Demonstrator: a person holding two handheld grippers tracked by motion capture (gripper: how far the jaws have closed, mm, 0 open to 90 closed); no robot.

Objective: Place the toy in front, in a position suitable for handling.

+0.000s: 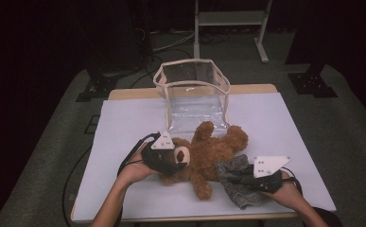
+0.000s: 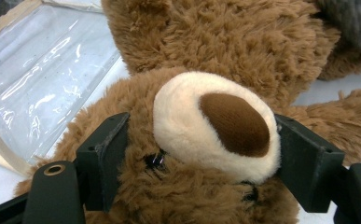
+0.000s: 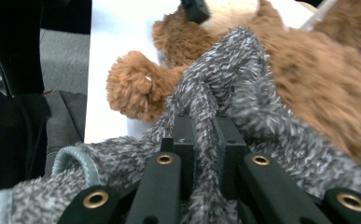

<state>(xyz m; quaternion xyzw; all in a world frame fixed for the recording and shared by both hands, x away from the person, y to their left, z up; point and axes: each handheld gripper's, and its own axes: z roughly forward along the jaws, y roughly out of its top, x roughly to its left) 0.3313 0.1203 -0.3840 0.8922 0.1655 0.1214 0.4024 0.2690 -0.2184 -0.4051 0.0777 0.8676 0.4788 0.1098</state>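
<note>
Brown plush teddy bear [image 1: 209, 153] with a cream muzzle and dark brown nose, lying on its back at mid-bench. Left gripper [image 2: 201, 154] clamped on the bear's head, one jaw at each side of the muzzle. Right gripper [image 3: 201, 140] pinched together on a fold of fuzzy grey cloth [image 1: 237, 182] draped over the bear's leg. Clear plastic bag [image 1: 192, 92] just behind the bear. White bench [image 1: 289, 123]; grey carpet [image 1: 355, 137], dark room

One teddy bear [image 1: 209, 153], one grey cloth [image 1: 237, 182], one clear bag [image 1: 192, 94] and two grippers are counted on the table.
</note>
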